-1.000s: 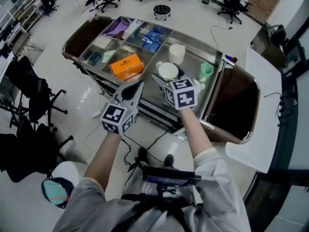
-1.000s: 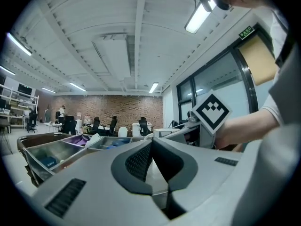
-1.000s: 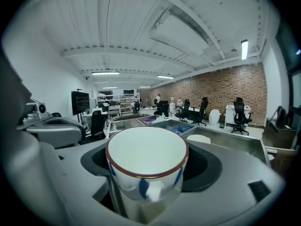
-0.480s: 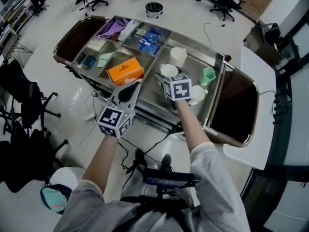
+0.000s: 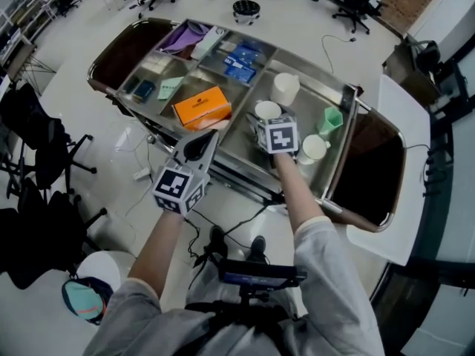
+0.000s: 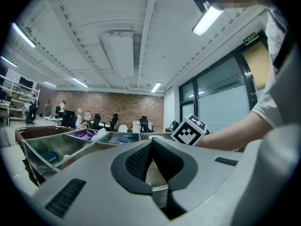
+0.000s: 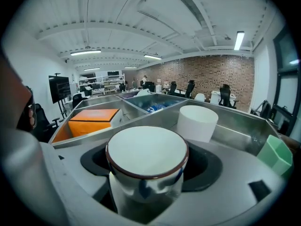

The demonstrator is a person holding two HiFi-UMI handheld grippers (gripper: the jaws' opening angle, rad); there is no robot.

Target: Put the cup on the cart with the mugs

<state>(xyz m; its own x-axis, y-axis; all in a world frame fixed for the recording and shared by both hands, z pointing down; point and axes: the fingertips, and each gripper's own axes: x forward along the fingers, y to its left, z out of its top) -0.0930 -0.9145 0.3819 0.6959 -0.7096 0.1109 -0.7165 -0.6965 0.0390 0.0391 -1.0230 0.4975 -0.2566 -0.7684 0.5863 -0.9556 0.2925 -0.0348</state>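
Observation:
My right gripper (image 5: pixel 265 121) is shut on the cup (image 5: pixel 267 110), white inside with a brown rim and a shiny body. In the right gripper view the cup (image 7: pixel 146 149) fills the space between the jaws of the right gripper (image 7: pixel 150 166). It hangs low over the cart's steel right-hand tray (image 5: pixel 245 141). A white mug (image 5: pixel 284 89) stands just beyond it, also seen in the right gripper view (image 7: pixel 197 122). A second white mug (image 5: pixel 312 148) is to its right. My left gripper (image 5: pixel 205 141) is shut and empty, at the cart's near edge by the orange box (image 5: pixel 200 106).
A green cup (image 5: pixel 330 119) stands at the tray's right side. Compartments to the left hold blue packets (image 5: pixel 239 59), a purple cloth (image 5: pixel 184 39) and small items. Brown end shelves (image 5: pixel 371 165) flank the cart. Office chairs (image 5: pixel 44 154) and cables lie on the floor.
My right gripper has dropped and gone forward with the cup, down into the mug tray. The left gripper has shifted a little towards the cart.

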